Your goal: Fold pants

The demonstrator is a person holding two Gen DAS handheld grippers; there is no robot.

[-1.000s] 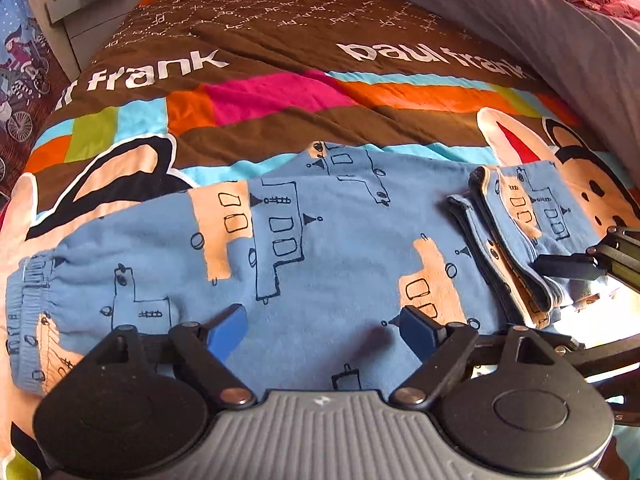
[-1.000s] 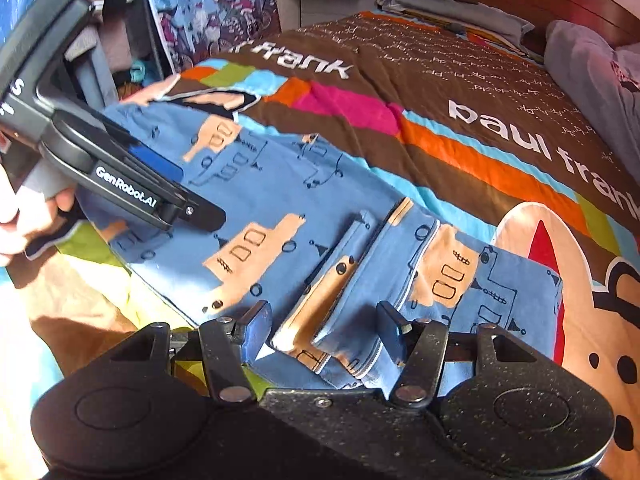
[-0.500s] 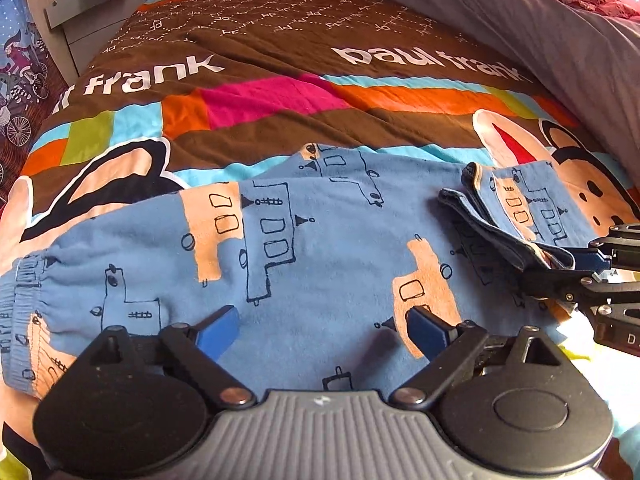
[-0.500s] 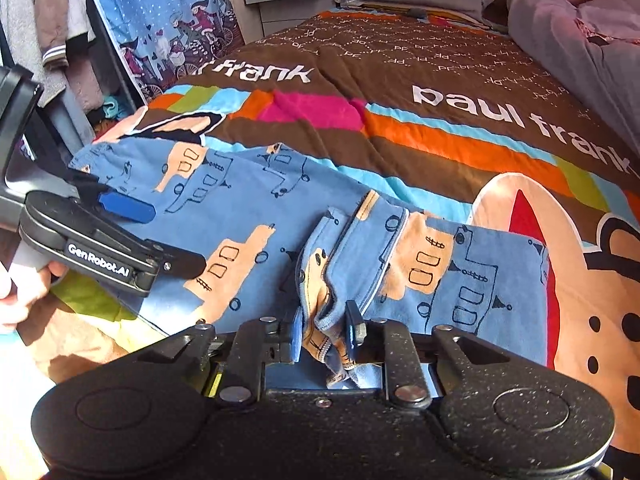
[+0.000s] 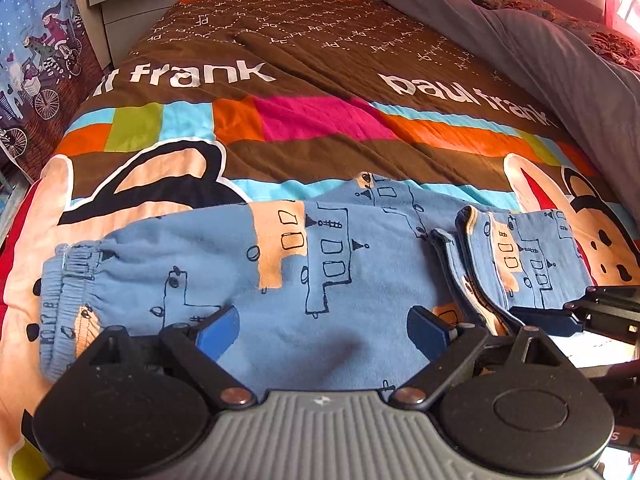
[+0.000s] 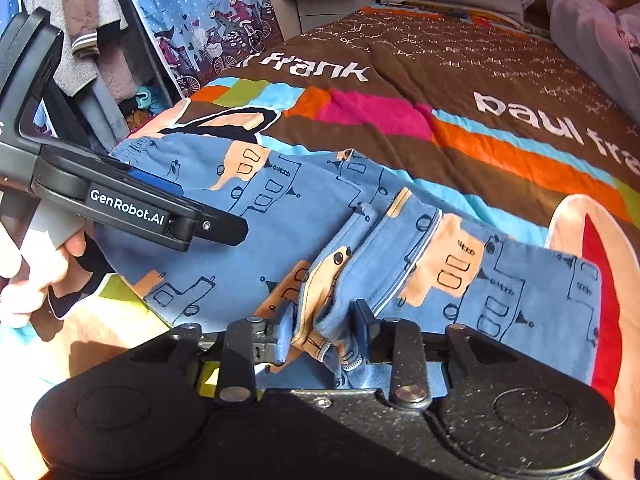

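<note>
Blue printed pants point(image 5: 320, 272) lie across the near edge of the bed, waistband point(image 5: 64, 280) at the left, leg cuffs folded back at the right point(image 5: 520, 256). My left gripper point(image 5: 324, 330) is open just above the pants' middle, empty. My right gripper point(image 6: 324, 330) is shut on the bunched cuffs point(image 6: 328, 316) and also shows at the right edge of the left wrist view point(image 5: 560, 320). The left gripper shows in the right wrist view point(image 6: 152, 200), over the waistband end.
The bed has a brown and striped "paul frank" quilt point(image 5: 320, 120). A grey blanket point(image 5: 540, 40) lies along the right side. A white nightstand point(image 5: 132, 4) and patterned wall hanging point(image 6: 208, 20) stand at the left. Clothes hang at far left point(image 6: 80, 20).
My right gripper closed on the folded cuffs and holds them bunched. My left gripper stayed open and shifted slightly along the pants.
</note>
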